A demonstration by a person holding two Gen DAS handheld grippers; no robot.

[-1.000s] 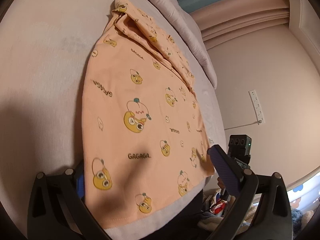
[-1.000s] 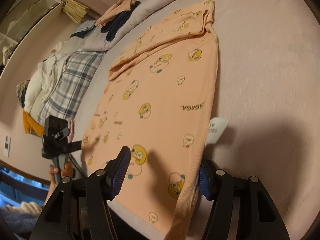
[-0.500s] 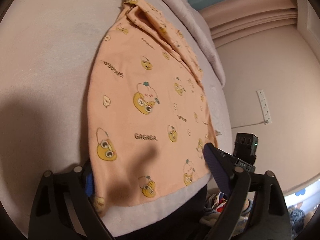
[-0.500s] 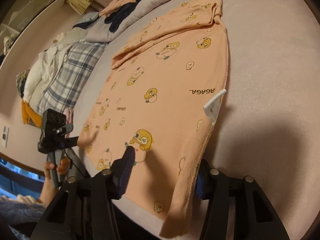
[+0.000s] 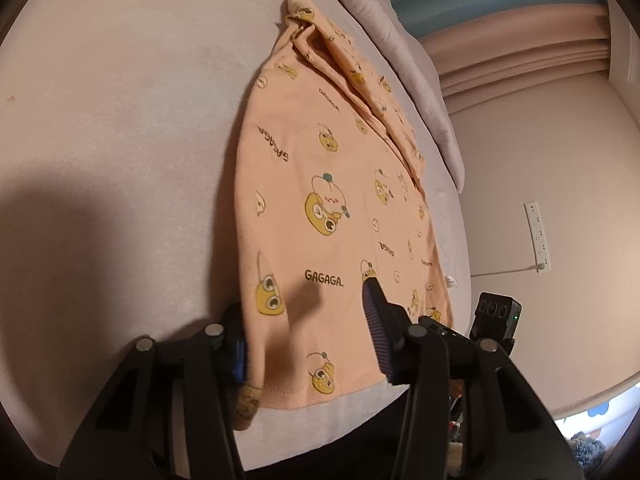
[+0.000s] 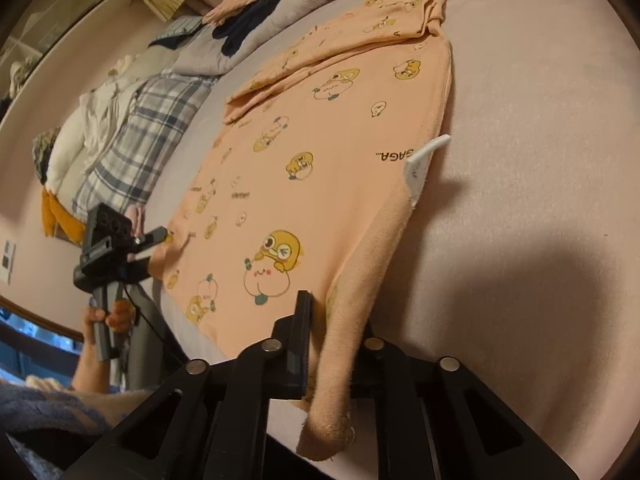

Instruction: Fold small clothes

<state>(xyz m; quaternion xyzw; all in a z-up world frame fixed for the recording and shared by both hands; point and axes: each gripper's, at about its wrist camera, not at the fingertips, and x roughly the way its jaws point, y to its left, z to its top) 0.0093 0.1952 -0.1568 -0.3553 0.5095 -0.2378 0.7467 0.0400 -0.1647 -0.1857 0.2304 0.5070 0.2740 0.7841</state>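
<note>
Jaws closing on both near corners of a peach child's top spread on a bed.

Right gripper [image 6: 320, 344] is now clamped on the near hem corner of the peach top [image 6: 320, 152], which bunches and hangs between its narrowed fingers; a second ago those fingers stood wide apart over flat cloth. Left gripper [image 5: 306, 336] has its jaws still partly apart, straddling the other hem corner, closer in than before; whether it grips yet cannot be told. This suggests the hem is about to be lifted for a fold toward the collar. Further out, the top lies flat on the pale bed sheet [image 5: 120, 120], its sleeves already folded in at the far end. "GAGAGA." is printed repeatedly among yellow cartoon ducks. A white care tag [image 6: 420, 160] sticks up at the side seam, its writing too small to read. Beyond lie plaid bedding [image 6: 148, 132] and a wall socket strip [image 5: 538, 236].
</note>
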